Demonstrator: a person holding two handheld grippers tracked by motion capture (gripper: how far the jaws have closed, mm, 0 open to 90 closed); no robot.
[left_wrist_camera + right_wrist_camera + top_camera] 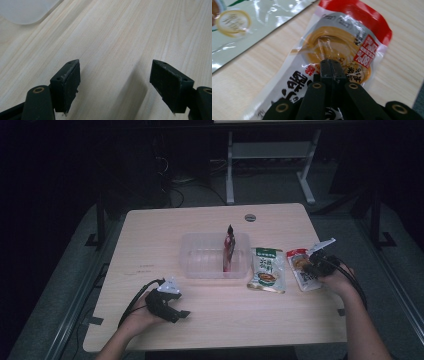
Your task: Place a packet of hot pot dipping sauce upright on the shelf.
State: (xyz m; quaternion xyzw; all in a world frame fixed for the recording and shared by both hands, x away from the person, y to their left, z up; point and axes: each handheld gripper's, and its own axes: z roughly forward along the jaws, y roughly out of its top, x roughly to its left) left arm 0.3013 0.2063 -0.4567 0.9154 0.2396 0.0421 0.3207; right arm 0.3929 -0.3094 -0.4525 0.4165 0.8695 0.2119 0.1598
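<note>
Right gripper [331,65]: jaws are seen pressed together, pad against pad, over the printed face of the red-topped sauce packet [342,50]. From the right gripper view it cannot be told whether a fold of film is pinched between them or the tips merely rest on it. In the high view the packet [303,268] is found flat on the table [150,235] at about 3 o'clock from the tray, close to the right edge, with the right gripper [316,263] directly over its right side. The closed tips are judged to be placed there so that the thin film can be nipped and lifted.

Left gripper [115,82]: jaws are spread wide, with nothing but bare wood between them. In the high view it [172,307] is parked near the front edge at about 7 o'clock from the tray, presumably kept clear of the working side.

Green-and-white packet [267,270]: laid flat just beside the red-topped one, between it and the tray.

Clear plastic tray [195,265]: set mid-table. One red packet [228,251] is stood on edge inside, leaning near the right wall; sorting into the tray is judged partly done.
</note>
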